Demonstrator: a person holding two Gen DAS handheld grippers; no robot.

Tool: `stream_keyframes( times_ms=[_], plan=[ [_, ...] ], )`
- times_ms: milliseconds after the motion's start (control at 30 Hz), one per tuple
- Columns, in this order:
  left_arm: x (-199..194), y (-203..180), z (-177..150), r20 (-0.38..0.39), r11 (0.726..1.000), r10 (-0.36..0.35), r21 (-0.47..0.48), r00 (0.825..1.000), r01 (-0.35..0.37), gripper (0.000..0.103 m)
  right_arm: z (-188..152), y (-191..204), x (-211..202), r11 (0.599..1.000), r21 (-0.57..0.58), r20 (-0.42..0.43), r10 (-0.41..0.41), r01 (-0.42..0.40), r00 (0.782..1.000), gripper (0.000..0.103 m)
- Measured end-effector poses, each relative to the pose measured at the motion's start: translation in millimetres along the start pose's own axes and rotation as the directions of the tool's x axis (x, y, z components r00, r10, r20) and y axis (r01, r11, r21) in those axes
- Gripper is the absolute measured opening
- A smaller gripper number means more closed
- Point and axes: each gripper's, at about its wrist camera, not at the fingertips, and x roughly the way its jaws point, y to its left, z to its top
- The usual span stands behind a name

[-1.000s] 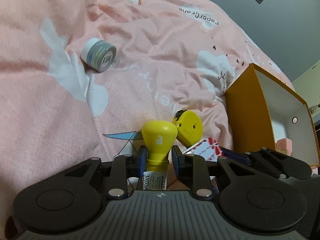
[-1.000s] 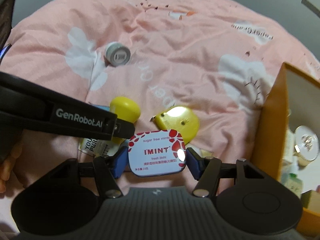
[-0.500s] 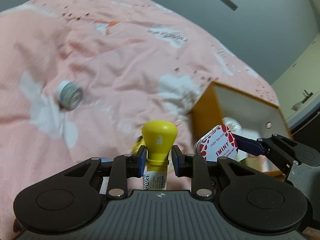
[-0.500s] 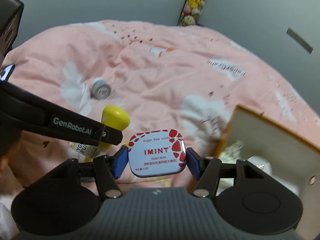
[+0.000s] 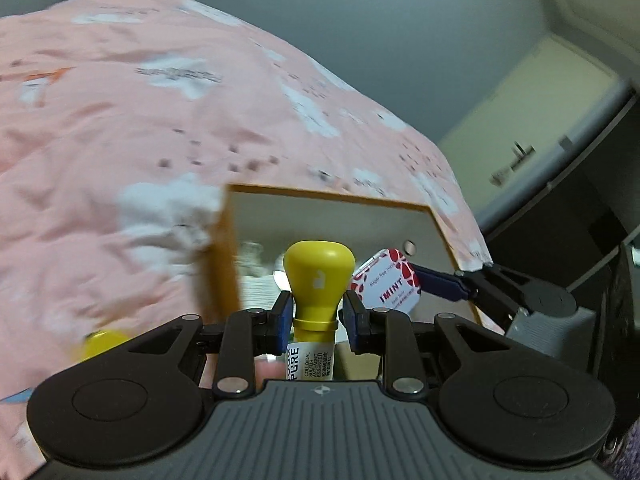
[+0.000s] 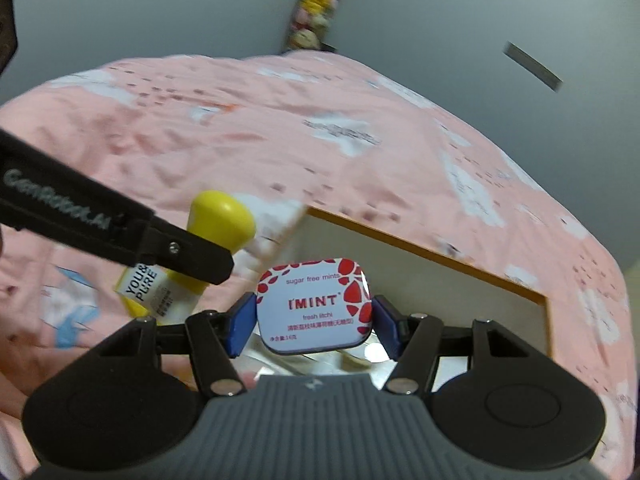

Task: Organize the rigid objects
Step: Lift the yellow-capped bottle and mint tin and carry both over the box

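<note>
Between the blue pads of the left gripper [image 5: 316, 314], pinched at its neck, stands a white tube with a bulbous yellow cap [image 5: 318, 276], just before the open orange cardboard box with white inner walls [image 5: 224, 264] on the pink patterned bedspread [image 5: 120, 128]. Right of it, the right gripper [image 6: 314, 318] clamps a flat white-and-red mint tin [image 6: 316, 306] by its side edges, poised over the box's opening.
</note>
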Motion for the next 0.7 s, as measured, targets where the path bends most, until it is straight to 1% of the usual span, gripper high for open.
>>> stream_keyframes(
  times_ms=[100, 167, 267, 367, 467, 533, 700],
  plan=[
    [33, -16, 3, -0.049, 0.999, -0.044, 0.016, 0.998, 0.044, 0.030, -6, -29, 6, 0.999, 0.049, -0.049, -0.015, 0.017, 0.999, 0.062],
    [52, -25, 6, -0.073, 0.998, -0.055, 0.025, 0.996, 0.057, 0.030, -12, -47, 14, 0.997, 0.073, -0.088, -0.029, 0.036, 0.996, 0.061],
    [82, -40, 11, -0.101, 0.996, -0.075, 0.043, 0.992, 0.080, 0.030, -23, -69, 31, 0.994, 0.075, -0.155, -0.072, 0.084, 0.985, 0.062],
    [109, -50, 16, -0.135, 0.994, -0.092, 0.041, 0.987, 0.099, 0.030, -30, -88, 49, 0.990, 0.089, -0.211, -0.090, 0.111, 0.973, 0.061],
    [135, -51, 20, -0.175, 0.995, -0.095, 0.005, 0.980, 0.098, 0.030, -36, -101, 63, 0.987, 0.084, -0.250, -0.111, 0.136, 0.962, 0.061],
    [151, -48, 21, -0.198, 0.997, -0.076, -0.012, 0.977, 0.075, 0.030, -38, -108, 74, 0.987, 0.072, -0.272, -0.122, 0.147, 0.954, 0.061],
    [176, -41, 23, -0.242, 0.998, -0.066, -0.037, 0.968, 0.059, 0.030, -44, -117, 95, 0.989, 0.047, -0.309, -0.122, 0.143, 0.943, 0.061]
  ],
)
